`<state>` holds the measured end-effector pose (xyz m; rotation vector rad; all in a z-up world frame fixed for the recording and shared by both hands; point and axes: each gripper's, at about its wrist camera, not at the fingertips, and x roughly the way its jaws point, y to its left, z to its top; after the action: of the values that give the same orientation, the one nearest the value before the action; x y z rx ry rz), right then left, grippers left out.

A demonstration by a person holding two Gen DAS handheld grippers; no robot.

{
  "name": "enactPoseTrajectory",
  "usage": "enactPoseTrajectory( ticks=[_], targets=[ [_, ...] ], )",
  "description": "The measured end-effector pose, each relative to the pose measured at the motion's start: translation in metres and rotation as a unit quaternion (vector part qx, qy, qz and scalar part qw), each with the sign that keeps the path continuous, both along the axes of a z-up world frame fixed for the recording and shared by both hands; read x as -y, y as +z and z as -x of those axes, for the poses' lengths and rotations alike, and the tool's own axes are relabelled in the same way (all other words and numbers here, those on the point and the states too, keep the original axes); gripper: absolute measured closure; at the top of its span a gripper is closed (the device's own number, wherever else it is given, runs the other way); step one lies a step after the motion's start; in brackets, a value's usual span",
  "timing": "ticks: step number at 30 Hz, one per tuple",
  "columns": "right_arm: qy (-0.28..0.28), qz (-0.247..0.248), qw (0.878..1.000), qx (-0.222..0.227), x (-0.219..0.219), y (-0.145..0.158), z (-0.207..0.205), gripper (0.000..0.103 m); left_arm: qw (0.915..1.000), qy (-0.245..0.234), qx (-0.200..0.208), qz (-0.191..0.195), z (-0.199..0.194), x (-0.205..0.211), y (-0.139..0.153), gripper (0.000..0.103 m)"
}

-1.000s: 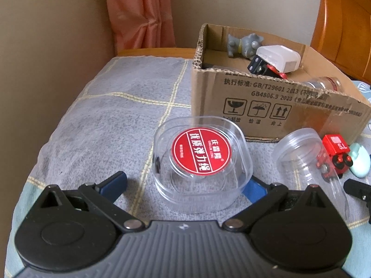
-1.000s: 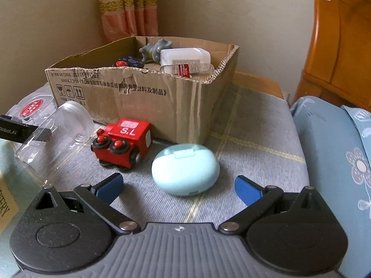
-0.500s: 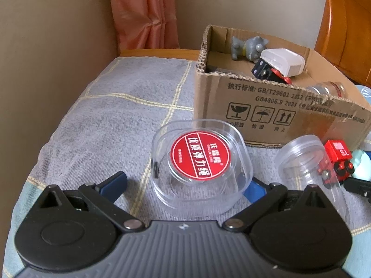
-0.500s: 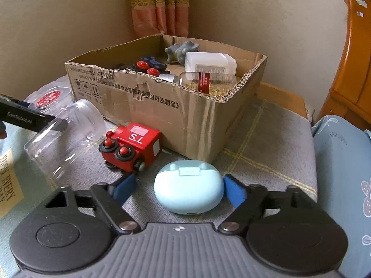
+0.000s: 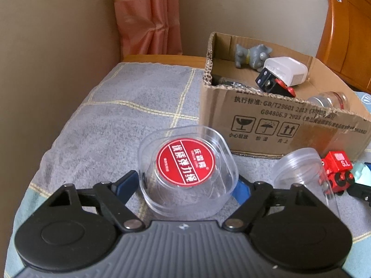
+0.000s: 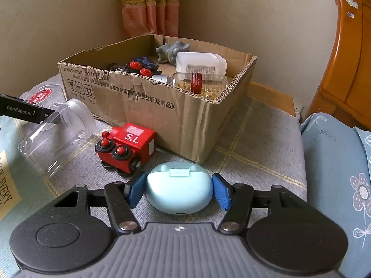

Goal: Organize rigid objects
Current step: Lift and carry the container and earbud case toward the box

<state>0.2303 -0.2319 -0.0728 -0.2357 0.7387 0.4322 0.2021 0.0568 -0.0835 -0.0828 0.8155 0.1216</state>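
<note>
Two low wrist views, close over the bedspread [image 5: 139, 106], both facing the cardboard box [image 5: 278, 125] (shared).
</note>
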Motion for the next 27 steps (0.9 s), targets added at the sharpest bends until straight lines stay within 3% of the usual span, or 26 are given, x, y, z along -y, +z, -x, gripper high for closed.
enactPoseTrajectory(
  ticks=[14, 27],
  targets=[
    [0.001, 0.007, 1.000, -0.027, 0.000, 0.006, 0.010, 0.037, 0.9979, -0.057, -0.028, -0.008, -0.002, -0.006, 0.013, 0.024],
    [0.051, 0.021, 0.998, -0.036, -0.002, 0.039, 0.031, 0.037, 0.9832, -0.168, -0.057, -0.043, 0.016, -0.004, 0.057, 0.024]
  ],
)
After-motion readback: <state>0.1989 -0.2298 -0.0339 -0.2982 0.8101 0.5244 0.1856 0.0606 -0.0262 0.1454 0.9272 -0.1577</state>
